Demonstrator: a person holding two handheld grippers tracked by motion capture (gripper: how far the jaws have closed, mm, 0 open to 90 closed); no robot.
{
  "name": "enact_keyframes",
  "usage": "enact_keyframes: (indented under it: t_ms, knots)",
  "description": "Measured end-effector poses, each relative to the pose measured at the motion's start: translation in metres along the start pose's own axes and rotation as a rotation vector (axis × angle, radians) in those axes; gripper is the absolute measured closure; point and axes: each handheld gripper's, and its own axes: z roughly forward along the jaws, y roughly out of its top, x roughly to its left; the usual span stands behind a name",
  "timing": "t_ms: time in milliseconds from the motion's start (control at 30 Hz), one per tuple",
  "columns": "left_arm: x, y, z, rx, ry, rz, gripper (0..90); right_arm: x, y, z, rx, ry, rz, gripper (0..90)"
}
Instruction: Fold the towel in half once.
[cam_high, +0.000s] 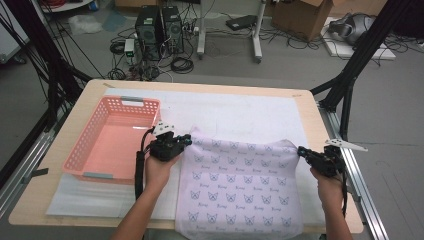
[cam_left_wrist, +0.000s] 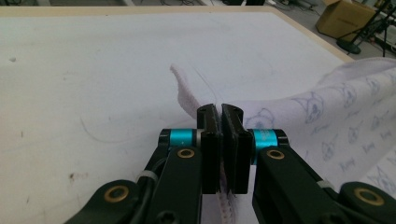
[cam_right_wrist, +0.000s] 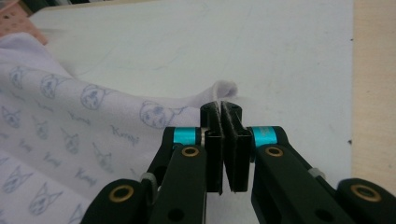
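While both jaws pinch its far corners, the printed cloth (cam_high: 240, 185) stretches flat between left gripper (cam_high: 186, 140) and right gripper (cam_high: 302, 151). Likely readied for folding.

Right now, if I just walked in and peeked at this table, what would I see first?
You'd see the big pale purple cloth printed with little cat faces, spread over the near middle of the table and hanging off its near edge. The left gripper and the right gripper each pinch one far corner of it. Left of the cloth sits a pink basket with holey walls.
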Motion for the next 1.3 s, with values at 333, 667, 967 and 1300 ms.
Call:
enact_keyframes:
  t_ms: [333,667,967,1300]
  knots:
    - [-0.006,-0.028,-0.019,0.063,-0.074,-0.013,85.9,0.012,-0.027,-0.025,0.031,0.034,-0.055,87.7]
    - [-0.022,-0.058,-0.041,0.124,-0.080,0.066,84.0,0.025,-0.058,-0.049,0.105,0.045,-0.024,87.6]
    - [-0.005,-0.043,-0.022,0.102,-0.042,-0.036,50.8,0.027,-0.045,-0.038,0.114,-0.037,-0.018,55.5]
    - [0.006,-0.051,0.005,0.198,-0.032,-0.035,83.9,0.020,-0.029,0.019,0.251,-0.075,-0.105,73.0]
